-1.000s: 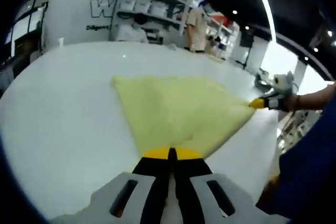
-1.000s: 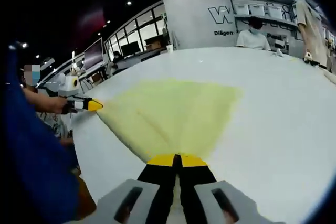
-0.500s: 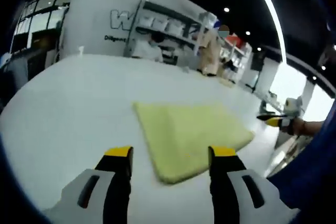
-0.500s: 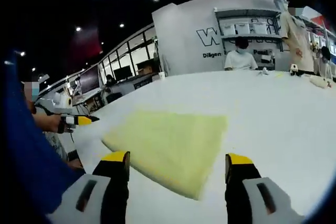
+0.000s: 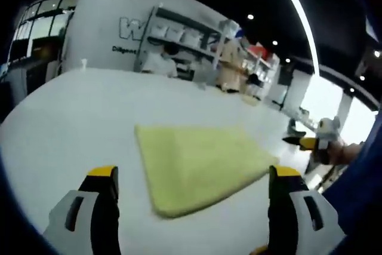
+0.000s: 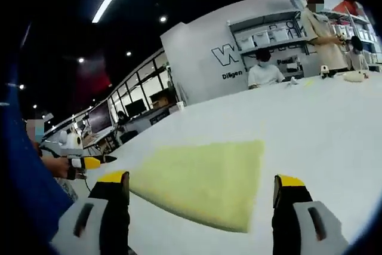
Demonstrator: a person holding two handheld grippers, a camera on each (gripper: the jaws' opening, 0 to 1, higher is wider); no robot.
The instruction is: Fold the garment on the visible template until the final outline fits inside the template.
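Note:
A pale yellow garment (image 5: 197, 162) lies folded flat on the white table (image 5: 71, 111); in the right gripper view the garment (image 6: 206, 180) lies the same way. My left gripper (image 5: 194, 178) is open, its yellow-tipped jaws spread wide, raised just short of the cloth's near edge and holding nothing. My right gripper (image 6: 203, 182) is also open, its jaws standing either side of the cloth's near edge without touching it. The right gripper (image 5: 310, 143) appears at the right of the left gripper view, and the left gripper (image 6: 89, 162) at the left of the right gripper view. I see no template outline.
The white table (image 6: 334, 117) stretches far beyond the cloth. People (image 6: 262, 73) stand by shelving (image 5: 179, 31) at the table's far side. A person's blue sleeve (image 6: 24, 201) fills the near left of the right gripper view.
Both grippers, shut on the garment's corners a second ago, let go and opened wider. They drew back and lifted slightly, and the cloth now lies slack and flat.

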